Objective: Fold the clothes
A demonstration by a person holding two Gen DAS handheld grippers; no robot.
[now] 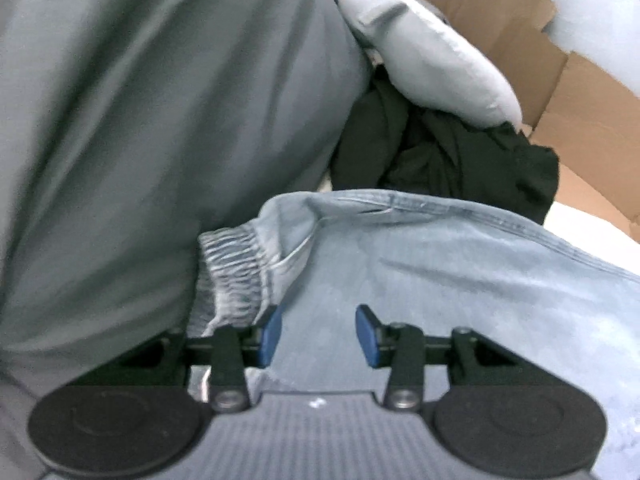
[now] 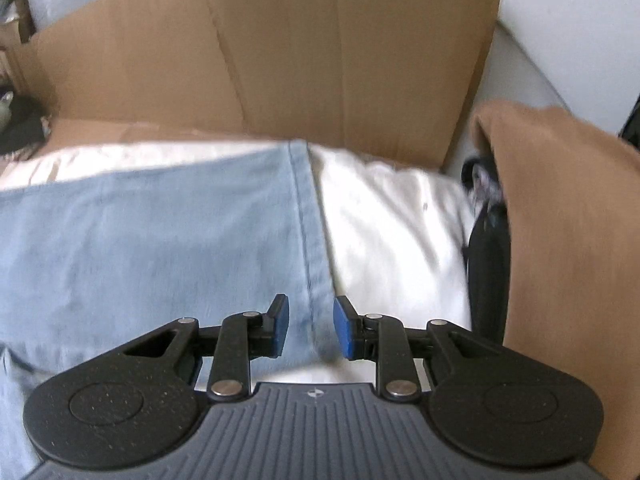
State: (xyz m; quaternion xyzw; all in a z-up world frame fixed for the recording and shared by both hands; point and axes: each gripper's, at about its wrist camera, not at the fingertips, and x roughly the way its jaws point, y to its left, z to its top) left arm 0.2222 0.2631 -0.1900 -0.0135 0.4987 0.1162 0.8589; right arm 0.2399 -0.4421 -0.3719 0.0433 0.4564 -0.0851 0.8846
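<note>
We see both grippers, left (image 1: 319,336) and right (image 2: 311,328), with fingers parted over the denim garment (image 1: 420,280), gripping nothing.

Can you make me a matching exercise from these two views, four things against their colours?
Things:
1. jeans
2. crumpled garment
3. cardboard box
4. gripper pads

Colours:
A. brown
B. dark blue
C. light blue
D. black

Pairs: 1-C, 2-D, 3-A, 4-B
</note>
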